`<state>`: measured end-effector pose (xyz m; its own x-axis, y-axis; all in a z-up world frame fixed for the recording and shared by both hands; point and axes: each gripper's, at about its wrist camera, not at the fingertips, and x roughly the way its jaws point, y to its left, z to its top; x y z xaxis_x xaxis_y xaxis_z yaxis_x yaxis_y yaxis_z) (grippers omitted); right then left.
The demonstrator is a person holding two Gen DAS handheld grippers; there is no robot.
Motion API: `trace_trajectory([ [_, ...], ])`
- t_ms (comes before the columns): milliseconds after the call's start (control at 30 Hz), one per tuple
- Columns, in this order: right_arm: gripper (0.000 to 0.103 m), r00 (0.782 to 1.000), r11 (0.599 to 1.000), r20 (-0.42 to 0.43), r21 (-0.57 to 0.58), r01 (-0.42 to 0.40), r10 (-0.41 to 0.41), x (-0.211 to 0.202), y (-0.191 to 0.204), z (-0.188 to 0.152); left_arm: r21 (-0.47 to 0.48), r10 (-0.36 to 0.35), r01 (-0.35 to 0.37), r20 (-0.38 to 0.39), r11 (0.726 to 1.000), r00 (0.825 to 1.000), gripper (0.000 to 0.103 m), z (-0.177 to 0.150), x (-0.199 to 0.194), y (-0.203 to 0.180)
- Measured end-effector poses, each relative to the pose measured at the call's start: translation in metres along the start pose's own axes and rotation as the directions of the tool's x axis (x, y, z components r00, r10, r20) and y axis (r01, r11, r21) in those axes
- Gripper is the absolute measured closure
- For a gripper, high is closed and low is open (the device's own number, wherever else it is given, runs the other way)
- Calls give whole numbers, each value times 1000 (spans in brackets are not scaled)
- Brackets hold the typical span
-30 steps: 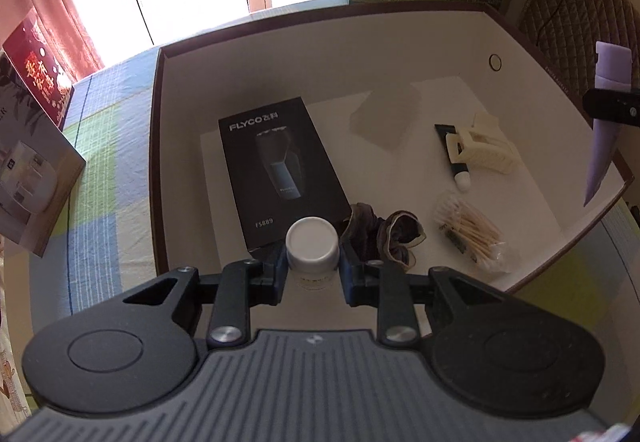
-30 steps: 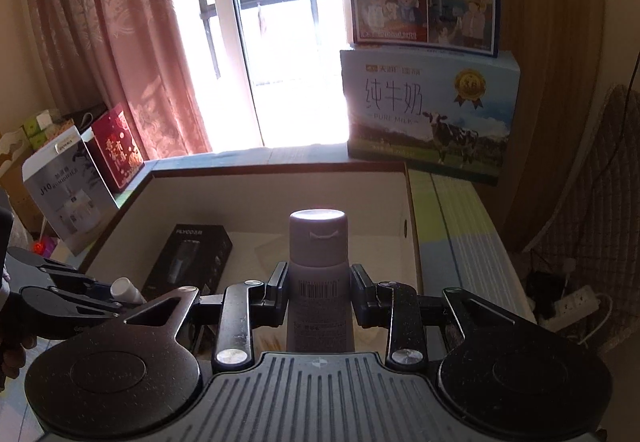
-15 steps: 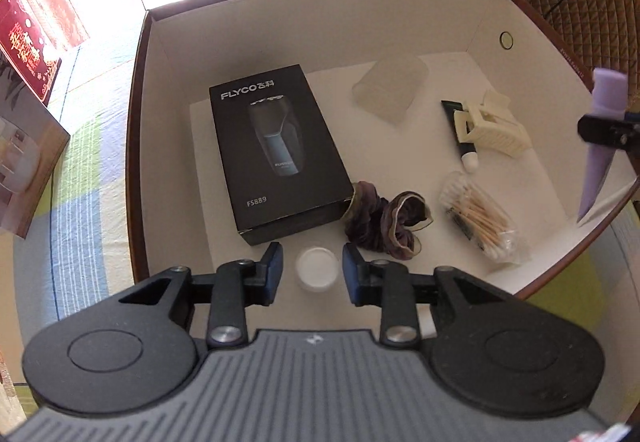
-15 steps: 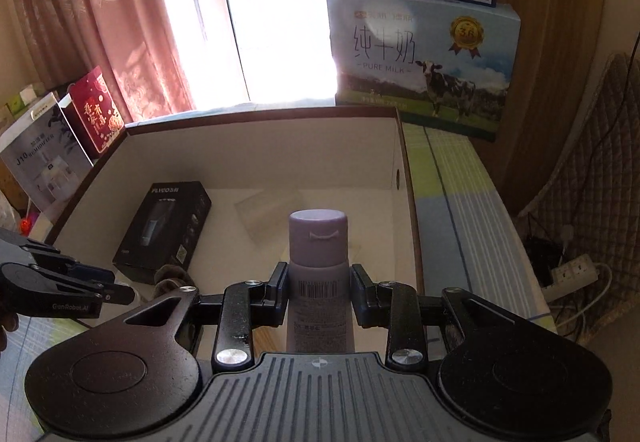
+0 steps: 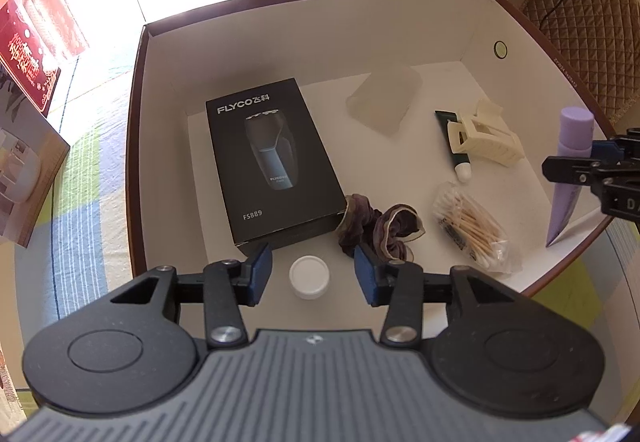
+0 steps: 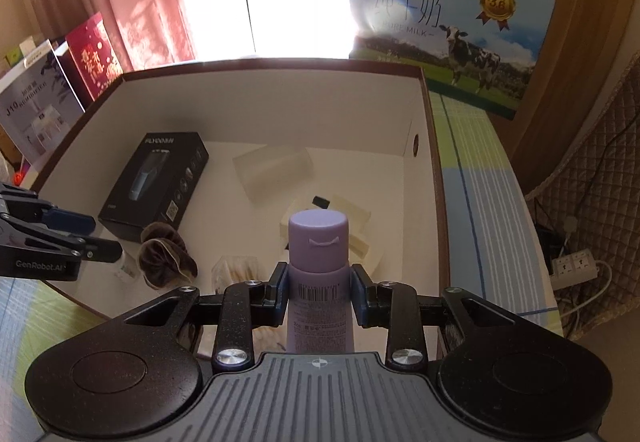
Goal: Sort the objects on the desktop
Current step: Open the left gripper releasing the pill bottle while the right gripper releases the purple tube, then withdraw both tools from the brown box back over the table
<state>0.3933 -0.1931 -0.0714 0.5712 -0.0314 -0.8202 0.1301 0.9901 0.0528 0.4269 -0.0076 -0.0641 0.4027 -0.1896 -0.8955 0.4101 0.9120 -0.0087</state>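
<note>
A brown-rimmed white box [image 5: 138,90] holds the sorted items. My left gripper [image 5: 307,274] is open above a small white-capped bottle [image 5: 309,277] that stands on the box floor near the front wall. My right gripper [image 6: 319,294] is shut on a purple tube [image 6: 319,254], cap up, held over the box's right front edge; the tube also shows in the left wrist view [image 5: 570,170]. The box [image 6: 434,146] also holds a black FLYCO shaver box [image 5: 272,158], a brown scrunchie [image 5: 378,228], a cotton swab pack [image 5: 470,228], a cream hair claw [image 5: 482,140] and a dark small tube [image 5: 454,140].
A frosted plastic case [image 5: 384,102] lies at the box's back. A milk carton box [image 6: 448,26] stands behind the box. Red and grey product boxes [image 6: 60,82] stand at the left. A striped cloth [image 5: 88,178] covers the table. A power strip [image 6: 576,266] lies at the right.
My left gripper lowered the white-capped bottle into the box, opened and let it go. My right gripper moved the purple tube forward over the box.
</note>
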Motion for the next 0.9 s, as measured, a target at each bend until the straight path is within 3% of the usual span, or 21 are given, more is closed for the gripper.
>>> trace_trajectory([
  [233, 74, 999, 1000, -33, -8, -17, 17, 7, 3, 4, 2, 1, -1, 0, 1000, 1000, 61, 1, 0, 1],
  [267, 71, 999, 1000, -32, -5, -20, 19, 7, 2, 4, 4, 3, -3, -1, 1000, 1000, 60, 1, 0, 0],
  [400, 46, 1000, 1000, -5, -13, -21, 21, 2, 5, 6, 8, 8, -8, 3, 1000, 1000, 55, 1, 0, -2],
  [533, 43, 999, 999, 5, -8, -37, 37, -2, 5, 6, 10, 8, -8, 8, 1000, 1000, 54, 1, -2, -4],
  [667, 32, 999, 999, 17, -1, -50, 50, -8, 4, 3, 12, 6, -6, 17, 1000, 1000, 45, 1, -7, -7],
  [900, 21, 997, 997, 26, 14, -76, 76, -20, 3, -3, 3, 19, -19, 36, 1000, 999, 33, 1, -19, -14],
])
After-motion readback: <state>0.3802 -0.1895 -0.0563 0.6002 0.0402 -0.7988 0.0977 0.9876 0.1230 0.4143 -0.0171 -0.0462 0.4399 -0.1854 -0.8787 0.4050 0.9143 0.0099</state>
